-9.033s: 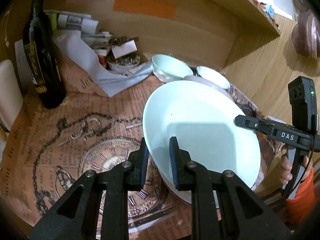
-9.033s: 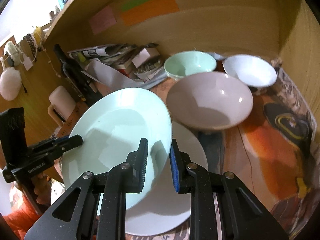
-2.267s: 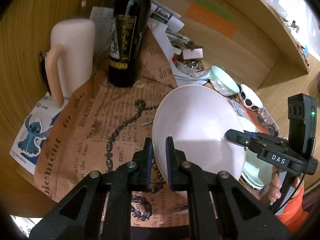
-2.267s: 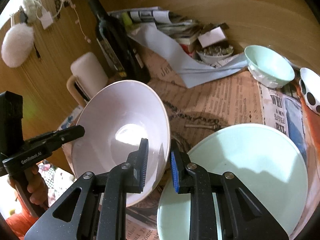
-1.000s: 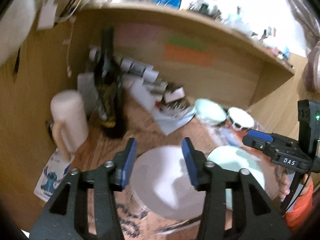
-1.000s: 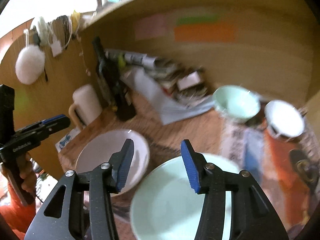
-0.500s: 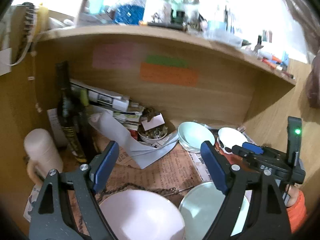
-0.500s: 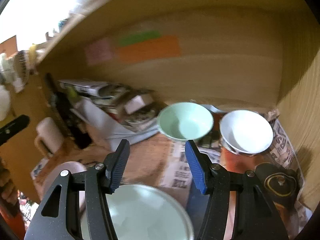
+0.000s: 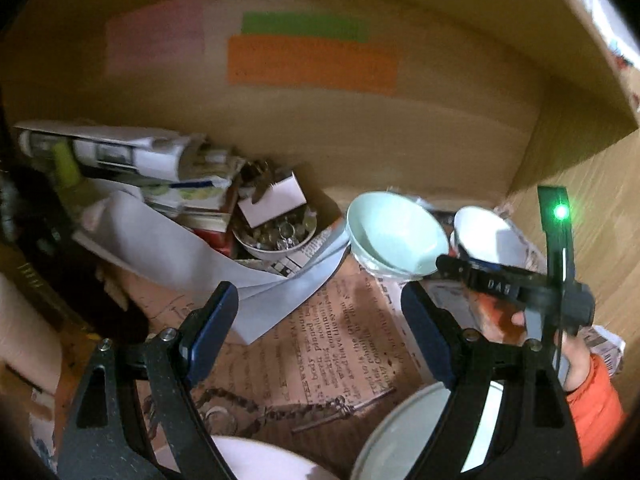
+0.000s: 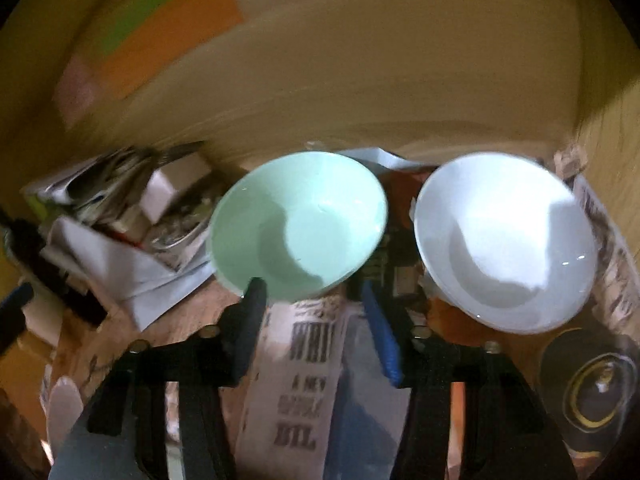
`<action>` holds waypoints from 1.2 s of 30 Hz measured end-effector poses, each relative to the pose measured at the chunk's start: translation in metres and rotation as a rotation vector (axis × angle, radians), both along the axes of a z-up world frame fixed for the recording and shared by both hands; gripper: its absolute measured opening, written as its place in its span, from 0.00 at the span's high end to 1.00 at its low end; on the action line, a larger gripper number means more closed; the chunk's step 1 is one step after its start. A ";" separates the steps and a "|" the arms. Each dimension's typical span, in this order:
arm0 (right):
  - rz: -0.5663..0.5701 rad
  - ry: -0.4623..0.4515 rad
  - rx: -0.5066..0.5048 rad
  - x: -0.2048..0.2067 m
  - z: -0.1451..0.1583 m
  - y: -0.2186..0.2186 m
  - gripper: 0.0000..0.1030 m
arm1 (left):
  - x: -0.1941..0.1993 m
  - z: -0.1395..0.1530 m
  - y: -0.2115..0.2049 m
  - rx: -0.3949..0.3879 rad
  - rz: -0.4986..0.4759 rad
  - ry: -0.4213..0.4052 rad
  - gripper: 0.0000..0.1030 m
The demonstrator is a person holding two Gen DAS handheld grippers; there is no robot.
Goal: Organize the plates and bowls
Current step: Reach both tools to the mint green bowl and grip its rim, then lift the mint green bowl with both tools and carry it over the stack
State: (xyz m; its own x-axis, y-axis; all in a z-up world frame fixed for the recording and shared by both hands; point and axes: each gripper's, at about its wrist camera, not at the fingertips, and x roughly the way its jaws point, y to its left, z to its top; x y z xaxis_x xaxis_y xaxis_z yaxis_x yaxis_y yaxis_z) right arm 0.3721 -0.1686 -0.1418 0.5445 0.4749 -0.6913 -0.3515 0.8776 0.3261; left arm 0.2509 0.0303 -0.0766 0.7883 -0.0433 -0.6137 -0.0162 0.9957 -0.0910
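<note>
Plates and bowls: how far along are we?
Done, apparently: the pink bowl and pale green plate sit side by side at the near edge. In hand: nothing; left tongs open and empty, right tongs closing at the mint bowl's near rim, not gripping. Left: the mint bowl and white bowl at the back.

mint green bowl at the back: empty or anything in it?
Empty: the right wrist view shows the mint green bowl's bare glazed inside, only shadow in it.

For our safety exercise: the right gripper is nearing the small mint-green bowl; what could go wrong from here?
The closing jaws of the right gripper may pinch only the small mint-green bowl near rim, so it could tip. The white ceramic bowl sits close beside it and could get knocked. The crumpled newspaper lining underneath looks uneven.
</note>
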 end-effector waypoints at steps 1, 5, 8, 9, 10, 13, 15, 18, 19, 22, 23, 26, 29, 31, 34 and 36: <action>0.000 0.019 0.010 0.005 -0.003 0.000 0.60 | 0.008 -0.004 0.000 0.006 -0.006 0.017 0.18; -0.002 0.073 0.018 0.018 -0.014 0.003 0.64 | 0.028 -0.016 0.002 0.002 -0.026 0.060 0.18; -0.010 0.102 0.023 0.027 -0.018 0.004 0.66 | 0.039 -0.020 0.004 -0.002 -0.030 0.083 0.18; -0.009 0.106 0.012 0.029 -0.019 0.005 0.66 | 0.040 -0.021 0.004 -0.001 -0.030 0.087 0.18; -0.005 0.107 -0.004 0.032 -0.020 0.007 0.66 | 0.042 -0.023 0.004 0.000 -0.028 0.091 0.18; -0.003 0.106 -0.037 0.036 -0.022 0.009 0.72 | 0.047 -0.028 0.005 0.004 -0.024 0.105 0.18; 0.008 0.095 -0.058 0.035 -0.021 0.010 0.76 | 0.048 -0.031 0.006 0.005 -0.021 0.116 0.18; 0.042 0.105 -0.037 0.031 -0.018 0.003 0.79 | 0.048 -0.037 0.008 0.015 -0.012 0.129 0.18; 0.062 0.110 -0.020 0.026 -0.016 0.001 0.79 | 0.049 -0.039 0.009 0.018 -0.007 0.138 0.18; 0.105 0.108 -0.022 0.011 -0.011 -0.002 0.79 | 0.053 -0.044 0.010 0.018 0.004 0.162 0.18; 0.120 0.106 -0.025 0.005 -0.010 -0.001 0.79 | 0.055 -0.045 0.010 0.021 0.007 0.170 0.18; 0.165 0.112 -0.015 -0.014 -0.008 -0.004 0.79 | 0.058 -0.045 0.006 0.043 0.009 0.179 0.18; 0.192 0.128 0.016 -0.028 -0.008 -0.011 0.79 | 0.064 -0.047 -0.001 0.066 -0.003 0.197 0.18; 0.212 0.136 0.028 -0.032 -0.009 -0.013 0.79 | 0.070 -0.051 -0.005 0.086 -0.001 0.213 0.18; 0.252 0.152 0.040 -0.043 -0.012 -0.009 0.79 | 0.076 -0.058 -0.009 0.114 -0.004 0.235 0.20; 0.277 0.159 0.041 -0.048 -0.014 -0.012 0.79 | 0.080 -0.064 -0.012 0.129 -0.010 0.259 0.26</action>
State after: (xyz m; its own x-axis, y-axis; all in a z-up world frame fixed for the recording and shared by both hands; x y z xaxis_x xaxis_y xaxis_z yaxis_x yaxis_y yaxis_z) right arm 0.3243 -0.1801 -0.1555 0.2772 0.6191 -0.7347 -0.5166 0.7408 0.4293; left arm 0.3313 0.0182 -0.1409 0.6046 0.0415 -0.7955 -0.0125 0.9990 0.0426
